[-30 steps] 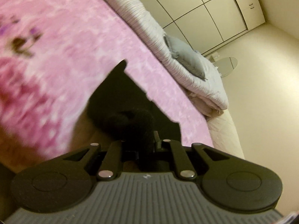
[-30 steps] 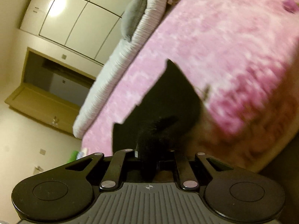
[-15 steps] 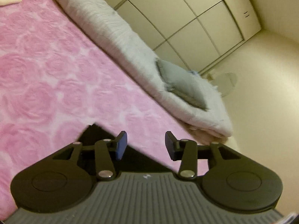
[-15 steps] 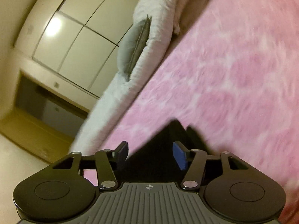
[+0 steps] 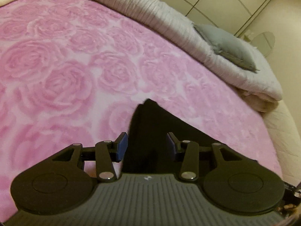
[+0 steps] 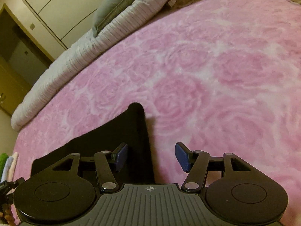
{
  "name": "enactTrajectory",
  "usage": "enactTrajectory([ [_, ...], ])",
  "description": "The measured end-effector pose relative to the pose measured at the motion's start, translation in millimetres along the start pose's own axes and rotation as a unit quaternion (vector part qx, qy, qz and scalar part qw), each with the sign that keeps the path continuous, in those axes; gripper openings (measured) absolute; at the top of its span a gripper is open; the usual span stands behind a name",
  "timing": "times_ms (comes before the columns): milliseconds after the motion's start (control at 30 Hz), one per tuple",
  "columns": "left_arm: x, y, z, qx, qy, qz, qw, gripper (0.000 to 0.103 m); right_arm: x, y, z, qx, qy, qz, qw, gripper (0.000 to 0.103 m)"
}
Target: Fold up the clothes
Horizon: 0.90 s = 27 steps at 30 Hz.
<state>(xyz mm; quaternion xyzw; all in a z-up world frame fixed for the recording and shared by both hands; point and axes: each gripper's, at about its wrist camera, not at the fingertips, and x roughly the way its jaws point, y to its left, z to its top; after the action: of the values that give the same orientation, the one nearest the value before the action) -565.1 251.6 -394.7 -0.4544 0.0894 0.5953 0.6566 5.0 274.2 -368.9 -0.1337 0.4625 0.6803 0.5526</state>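
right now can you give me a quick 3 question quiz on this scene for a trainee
1. True or false: the left tongs are shut on the black garment.
2. Multiple choice: what does the black garment lie on? A) a wooden floor B) a pink rose-pattern blanket C) the grey pillow
3. Fill in: in the right wrist view, the right tongs are ____, with the garment's edge passing between the pads.

Key: 1 false, they are open over it. 2 B. 3 open.
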Motion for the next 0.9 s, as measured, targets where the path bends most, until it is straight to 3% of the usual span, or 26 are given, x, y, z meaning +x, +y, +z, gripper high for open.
enactTrajectory([
  [200,43,-6,16,0.033,0.018,0.001,0.9993,0.039,28,8,11,-0.010,0.001,0.014,1.000,0.059],
  [233,47,-7,16,0.043,0.017,0.001,0.9989,0.035,32,10,13,-0.012,-0.001,0.017,1.000,0.059],
  [267,50,-9,16,0.055,0.014,0.000,0.9984,0.016,37,11,15,-0.018,0.000,0.022,1.000,0.059],
  [300,53,-10,16,0.067,0.012,-0.001,0.9977,0.008,41,15,16,-0.037,-0.001,0.022,0.999,0.028],
  [333,51,-11,15,0.071,0.005,-0.001,0.9974,0.008,44,20,16,-0.056,-0.003,0.021,0.998,0.015],
  [400,37,-10,12,0.069,-0.031,-0.008,0.9971,0.008,43,36,14,-0.116,-0.015,-0.005,0.993,0.013],
  [467,25,-8,10,0.068,-0.061,-0.012,0.9958,0.008,33,46,10,-0.153,-0.045,-0.003,0.987,0.011],
  [533,32,-1,9,0.060,-0.053,-0.002,0.9968,0.009,30,42,11,-0.148,-0.060,-0.002,0.987,0.011],
  [633,49,4,8,0.067,-0.029,0.011,0.9973,0.010,56,26,8,-0.122,-0.025,-0.030,0.992,0.011],
  [733,51,1,12,0.087,-0.026,0.015,0.9957,0.012,58,24,7,-0.115,-0.029,-0.029,0.993,0.012],
  [767,48,-1,14,0.098,-0.027,0.022,0.9946,0.016,57,25,10,-0.113,-0.022,-0.029,0.993,0.015],
  [833,39,-6,16,0.121,-0.033,0.038,0.9914,0.026,52,26,17,-0.109,-0.010,-0.037,0.993,0.034],
  [867,30,-9,15,0.133,-0.045,0.050,0.9889,0.025,46,29,20,-0.114,-0.009,-0.053,0.992,0.044],
  [900,19,-10,11,0.139,-0.052,0.054,0.9875,0.023,34,32,19,-0.121,-0.020,-0.063,0.990,0.047],
])
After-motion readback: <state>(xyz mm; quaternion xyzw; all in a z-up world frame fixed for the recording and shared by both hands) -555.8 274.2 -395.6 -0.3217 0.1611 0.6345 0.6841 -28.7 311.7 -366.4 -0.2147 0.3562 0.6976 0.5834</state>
